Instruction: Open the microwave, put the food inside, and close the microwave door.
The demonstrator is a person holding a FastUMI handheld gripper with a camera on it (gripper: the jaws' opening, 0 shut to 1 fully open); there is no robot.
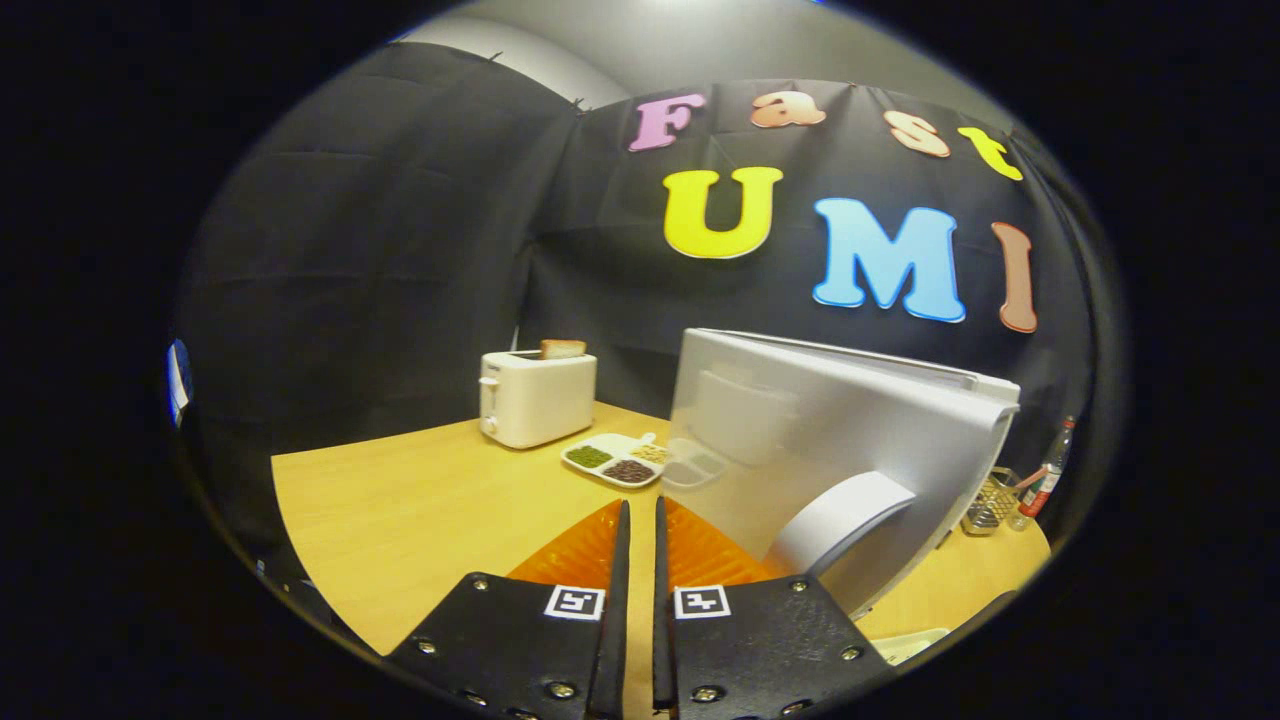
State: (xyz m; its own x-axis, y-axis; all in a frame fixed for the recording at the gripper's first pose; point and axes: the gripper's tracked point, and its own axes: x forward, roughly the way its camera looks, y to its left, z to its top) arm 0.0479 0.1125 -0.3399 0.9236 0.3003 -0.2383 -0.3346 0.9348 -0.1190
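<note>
- The counter [400, 520] carries the microwave [850, 440] at its right edge, door seemingly closed.
- The toaster [537, 398] stands near the far edge.
- The food tray [615, 460] lies between them.
- The jaws of the gripper [637, 540] are nearly clenched, grasping nothing; they may slip on the door.

1. The gripper [637, 560] has two long, flat fingers [617, 600] that taper to narrow tips; only a slim gap separates them.
2. Each finger extends from a broad, angled mounting plate [500, 640] with a textured matte surface.
3. Round-head metal screws [562, 689] fasten the plates near their corners and edges.
4. Each plate carries one square black-and-white fiducial marker [574, 602] beside the finger root.
</note>
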